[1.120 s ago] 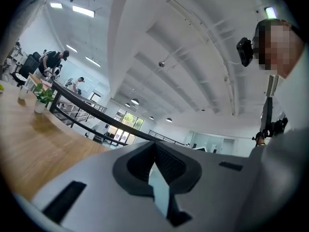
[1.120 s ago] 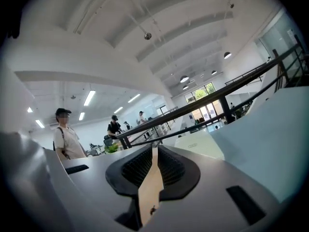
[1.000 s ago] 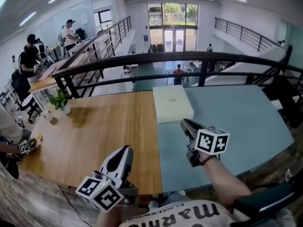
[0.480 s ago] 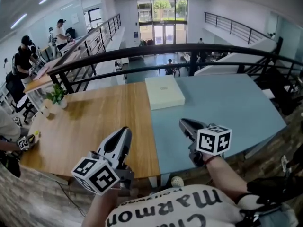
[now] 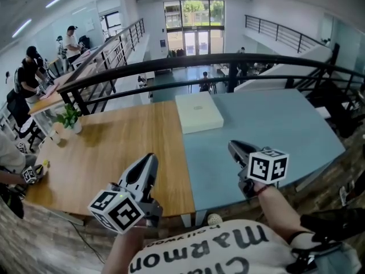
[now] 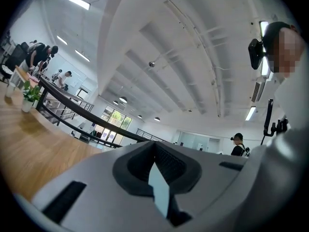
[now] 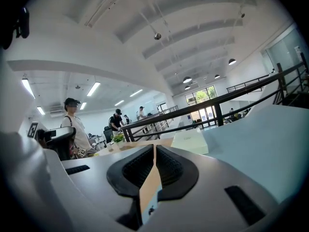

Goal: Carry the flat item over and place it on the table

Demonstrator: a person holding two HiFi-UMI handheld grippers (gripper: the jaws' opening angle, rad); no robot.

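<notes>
Flat box [image 5: 198, 112] lies on the far side of the table [image 5: 108, 153], on its blue half just beside the seam with the wooden half, near the black railing [image 5: 171, 64]. Left gripper [image 5: 150, 160] and right gripper [image 5: 232, 146] hover by the table's near edge, well apart from the box, each with jaws pressed together and nothing between them. The box looks already placed; should it need lifting, a good approach would be to open both sets of jaws, pinch opposite rims and keep it level — a wide, shallow shape tips easily. It is pale cream, square, low-sided and crisp-edged, with a faint mark at the lid's centre.
</notes>
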